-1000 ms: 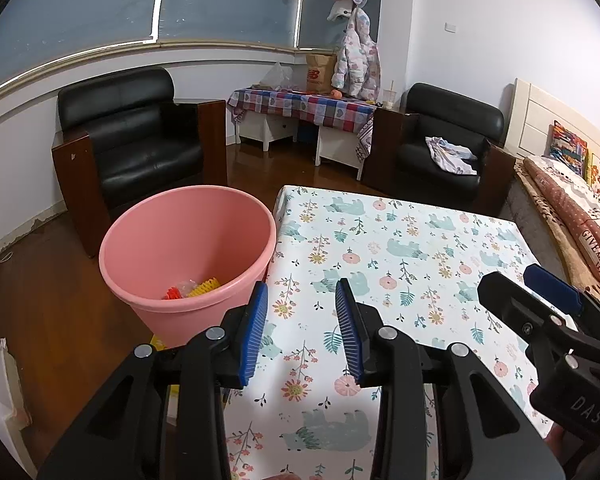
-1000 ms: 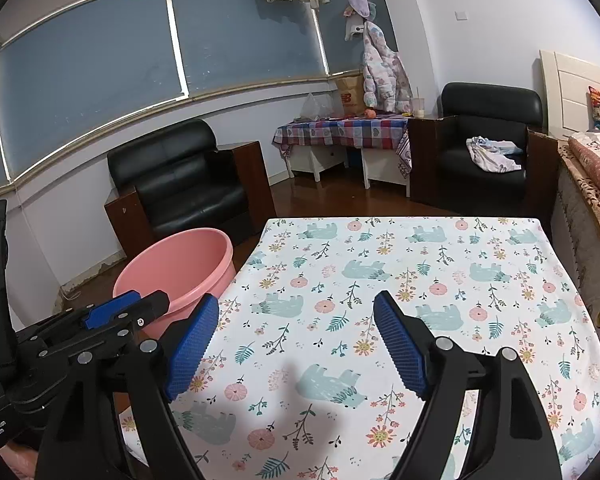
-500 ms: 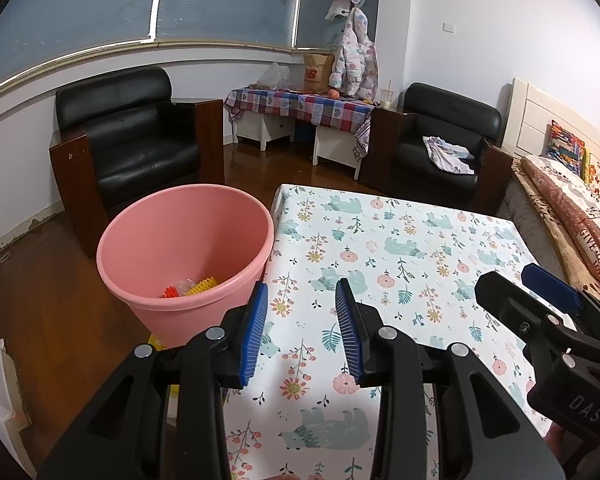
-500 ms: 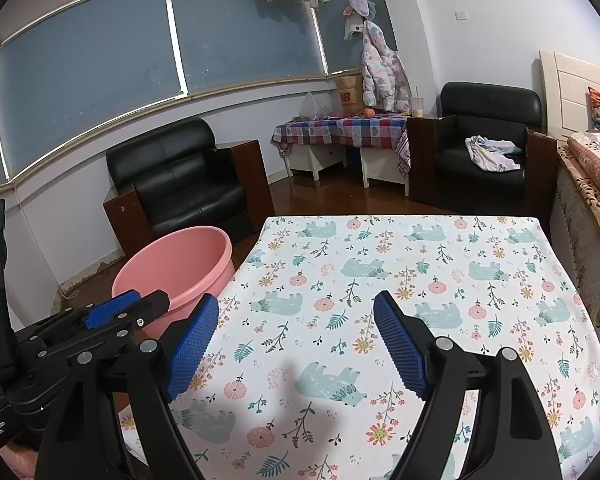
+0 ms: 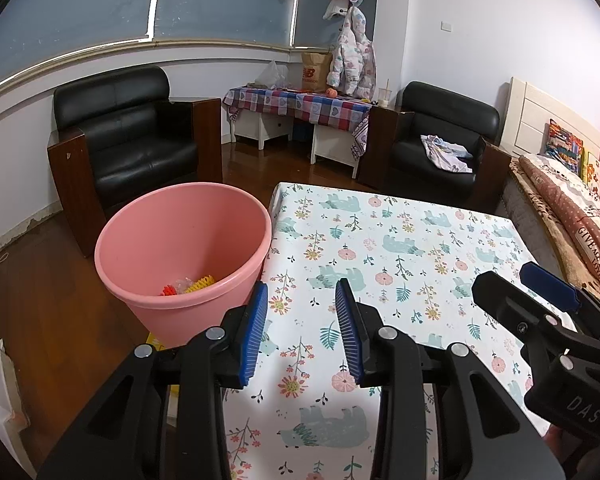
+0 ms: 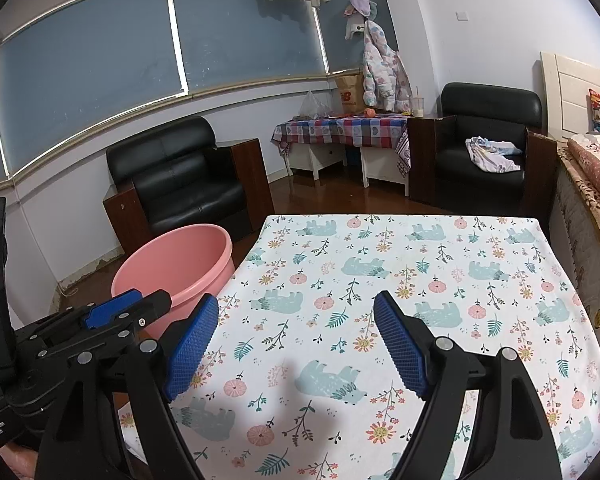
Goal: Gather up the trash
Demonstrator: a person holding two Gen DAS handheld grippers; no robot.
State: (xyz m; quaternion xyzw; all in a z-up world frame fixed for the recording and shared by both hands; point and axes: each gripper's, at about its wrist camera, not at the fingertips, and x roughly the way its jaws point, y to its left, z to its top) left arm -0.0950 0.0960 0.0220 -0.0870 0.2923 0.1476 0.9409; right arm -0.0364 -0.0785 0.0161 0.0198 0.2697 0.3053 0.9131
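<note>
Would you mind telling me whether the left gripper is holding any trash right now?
No, the left gripper is open with nothing between its blue pads, and only the tablecloth shows through the gap.

a pink bucket stands upright beside the table, red and yellow trash at its bottom.

The pink bucket sits slightly lower in the left wrist view.
</note>
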